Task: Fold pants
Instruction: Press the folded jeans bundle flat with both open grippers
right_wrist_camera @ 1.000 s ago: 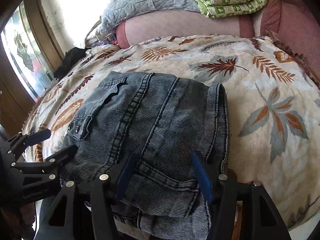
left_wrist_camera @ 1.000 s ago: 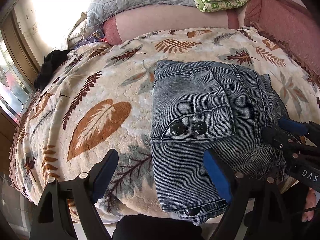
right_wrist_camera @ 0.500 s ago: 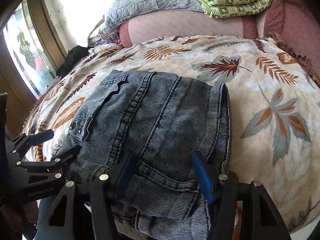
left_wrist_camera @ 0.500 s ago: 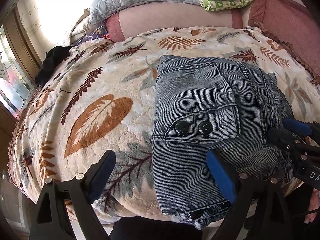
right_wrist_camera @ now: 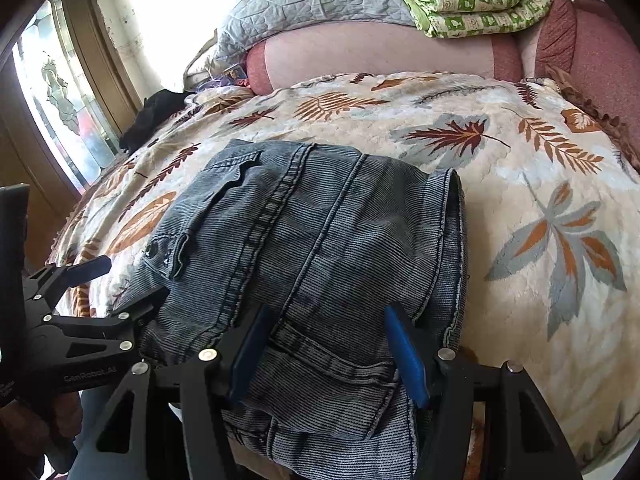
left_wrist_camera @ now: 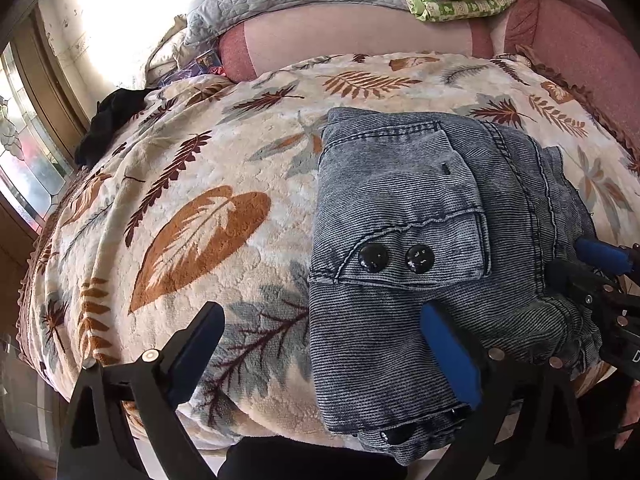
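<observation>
Left to right: leaf-print blanket (left_wrist_camera: 168, 184) is covering the bed, bare on the left side. Left gripper (left_wrist_camera: 320, 356) is hovering over the near left corner of the pants (left_wrist_camera: 420, 208); its jaws are opening, nearly full width. One finger is over blanket, the other over denim, nothing pinched.

Pants are lying in a compact multi-layer bundle near the front edge of the bed, buttoned pocket flap (left_wrist_camera: 416, 256) facing up, bottom hem hanging slightly over the edge.

Right gripper (right_wrist_camera: 328, 352) is sitting at the near right part of the bundle, jaws about half open and straddling a raised ridge of denim; can't tell if the pads are actually pressing on it.

Handling guess: heavy ribbed denim, limp but bulky, not slippery, not fragile. Layers are likely shifting if lifted by the top ply only. Better gripping through the full stack at the thick seams or the folded right edge (right_wrist_camera: 452, 216).
</observation>
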### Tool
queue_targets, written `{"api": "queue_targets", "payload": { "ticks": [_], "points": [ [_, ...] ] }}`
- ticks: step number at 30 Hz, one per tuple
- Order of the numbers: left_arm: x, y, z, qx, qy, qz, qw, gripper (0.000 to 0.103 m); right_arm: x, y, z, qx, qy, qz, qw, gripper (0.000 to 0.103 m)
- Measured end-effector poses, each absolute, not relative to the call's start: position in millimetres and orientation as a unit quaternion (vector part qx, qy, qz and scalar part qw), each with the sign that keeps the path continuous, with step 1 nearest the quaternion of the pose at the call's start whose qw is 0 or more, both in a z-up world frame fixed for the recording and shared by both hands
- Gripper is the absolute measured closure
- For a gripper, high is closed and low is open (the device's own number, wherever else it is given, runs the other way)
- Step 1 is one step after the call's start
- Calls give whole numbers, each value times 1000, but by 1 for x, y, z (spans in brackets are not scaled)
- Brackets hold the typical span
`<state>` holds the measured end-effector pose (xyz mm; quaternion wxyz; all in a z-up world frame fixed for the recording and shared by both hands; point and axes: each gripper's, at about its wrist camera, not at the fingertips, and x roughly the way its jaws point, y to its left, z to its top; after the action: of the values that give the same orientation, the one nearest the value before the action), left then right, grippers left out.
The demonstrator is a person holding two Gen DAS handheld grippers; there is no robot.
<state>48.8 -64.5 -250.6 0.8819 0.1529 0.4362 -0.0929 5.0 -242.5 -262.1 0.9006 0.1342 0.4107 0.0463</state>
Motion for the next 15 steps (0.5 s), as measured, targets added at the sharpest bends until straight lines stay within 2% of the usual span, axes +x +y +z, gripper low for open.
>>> {"api": "queue_targets", "payload": {
  "ticks": [15],
  "points": [
    [48, -64, -248, 151, 440, -81, 881, 3, 5, -244, -260, 142, 410, 51, 900, 39]
  ]
}}
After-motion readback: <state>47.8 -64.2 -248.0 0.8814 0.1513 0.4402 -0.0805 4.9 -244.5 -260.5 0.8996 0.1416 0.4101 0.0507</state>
